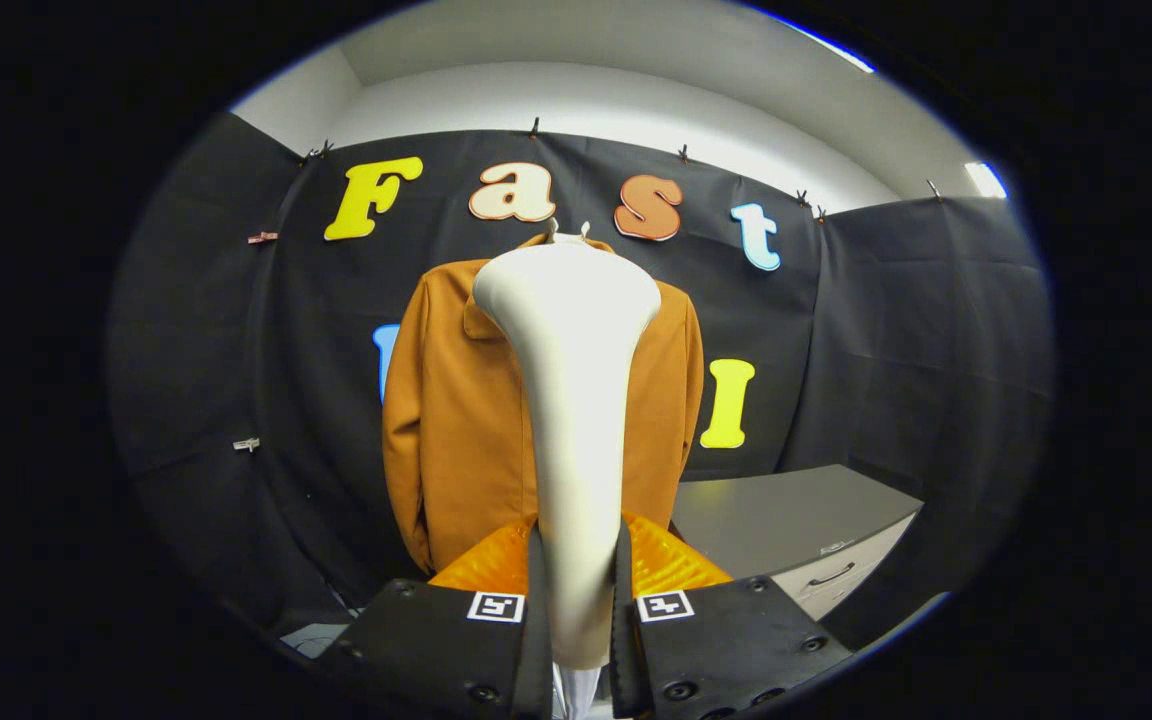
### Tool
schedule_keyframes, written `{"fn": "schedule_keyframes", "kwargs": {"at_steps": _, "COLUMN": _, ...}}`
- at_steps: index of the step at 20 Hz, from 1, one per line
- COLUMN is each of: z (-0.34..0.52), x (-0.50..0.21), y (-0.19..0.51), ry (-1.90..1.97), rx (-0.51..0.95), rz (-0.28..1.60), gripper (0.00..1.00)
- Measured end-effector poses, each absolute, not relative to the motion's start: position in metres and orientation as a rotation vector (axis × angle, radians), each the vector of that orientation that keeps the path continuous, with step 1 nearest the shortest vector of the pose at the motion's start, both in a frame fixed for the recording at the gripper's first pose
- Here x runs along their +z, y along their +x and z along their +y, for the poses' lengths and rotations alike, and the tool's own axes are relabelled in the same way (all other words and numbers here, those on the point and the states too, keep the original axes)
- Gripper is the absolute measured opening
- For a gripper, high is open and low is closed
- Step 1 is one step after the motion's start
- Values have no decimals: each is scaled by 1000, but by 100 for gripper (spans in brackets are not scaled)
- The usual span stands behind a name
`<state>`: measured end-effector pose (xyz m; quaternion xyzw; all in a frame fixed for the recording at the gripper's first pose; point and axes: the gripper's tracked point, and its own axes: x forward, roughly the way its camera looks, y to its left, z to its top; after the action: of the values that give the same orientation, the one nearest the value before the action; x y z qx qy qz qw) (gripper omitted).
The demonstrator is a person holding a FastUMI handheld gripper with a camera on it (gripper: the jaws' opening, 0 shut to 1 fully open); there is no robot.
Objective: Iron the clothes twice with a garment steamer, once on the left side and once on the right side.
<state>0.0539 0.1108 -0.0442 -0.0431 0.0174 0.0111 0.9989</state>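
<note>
At frame centre, the white garment steamer (pixel 576 400) is clamped by its handle between both fingers of the gripper (pixel 578 600), its head held up before the brown jacket (pixel 446 420) hung on the wall. Ironing seems not begun; closing onto one side is needed next.

A staged recording booth rather than a lived-in home; black cloth (pixel 896 330) clipped up as walls across the frame, bare white wall (pixel 586 100) above it; a grey drawer cabinet (pixel 816 560) at lower right; a brown jacket (pixel 456 420) hung at centre.
</note>
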Motion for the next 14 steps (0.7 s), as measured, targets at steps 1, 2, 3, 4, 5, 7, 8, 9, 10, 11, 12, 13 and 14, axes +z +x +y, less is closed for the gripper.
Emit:
{"fn": "schedule_keyframes", "kwargs": {"at_steps": 1, "z": 109, "x": -40, "y": 52, "ry": -86, "rx": 21, "rz": 29, "gripper": 26}}
{"fn": "schedule_keyframes", "kwargs": {"at_steps": 2, "z": 106, "x": -37, "y": 49, "ry": -83, "rx": 21, "rz": 27, "gripper": 26}}
{"fn": "schedule_keyframes", "kwargs": {"at_steps": 3, "z": 105, "x": -34, "y": 48, "ry": -79, "rx": 20, "rz": 29, "gripper": 26}}
{"fn": "schedule_keyframes", "kwargs": {"at_steps": 4, "z": 103, "x": -32, "y": 46, "ry": -75, "rx": 20, "rz": 27, "gripper": 26}}
{"fn": "schedule_keyframes", "kwargs": {"at_steps": 5, "z": 102, "x": -28, "y": 44, "ry": -73, "rx": 19, "rz": 25, "gripper": 26}}
{"fn": "schedule_keyframes", "kwargs": {"at_steps": 7, "z": 100, "x": -22, "y": 41, "ry": -68, "rx": 19, "rz": 22, "gripper": 26}}
{"fn": "schedule_keyframes", "kwargs": {"at_steps": 8, "z": 99, "x": -19, "y": 40, "ry": -65, "rx": 19, "rz": 19, "gripper": 26}}
{"fn": "schedule_keyframes", "kwargs": {"at_steps": 9, "z": 97, "x": -16, "y": 38, "ry": -63, "rx": 18, "rz": 14, "gripper": 26}}
{"fn": "schedule_keyframes", "kwargs": {"at_steps": 10, "z": 96, "x": -13, "y": 36, "ry": -61, "rx": 16, "rz": 10, "gripper": 26}}
{"fn": "schedule_keyframes", "kwargs": {"at_steps": 11, "z": 94, "x": -10, "y": 34, "ry": -59, "rx": 13, "rz": 7, "gripper": 26}}
{"fn": "schedule_keyframes", "kwargs": {"at_steps": 12, "z": 92, "x": -10, "y": 31, "ry": -59, "rx": 11, "rz": 5, "gripper": 26}}
{"fn": "schedule_keyframes", "kwargs": {"at_steps": 13, "z": 91, "x": -10, "y": 29, "ry": -57, "rx": 10, "rz": 5, "gripper": 26}}
{"fn": "schedule_keyframes", "kwargs": {"at_steps": 14, "z": 92, "x": -9, "y": 30, "ry": -56, "rx": 11, "rz": 4, "gripper": 26}}
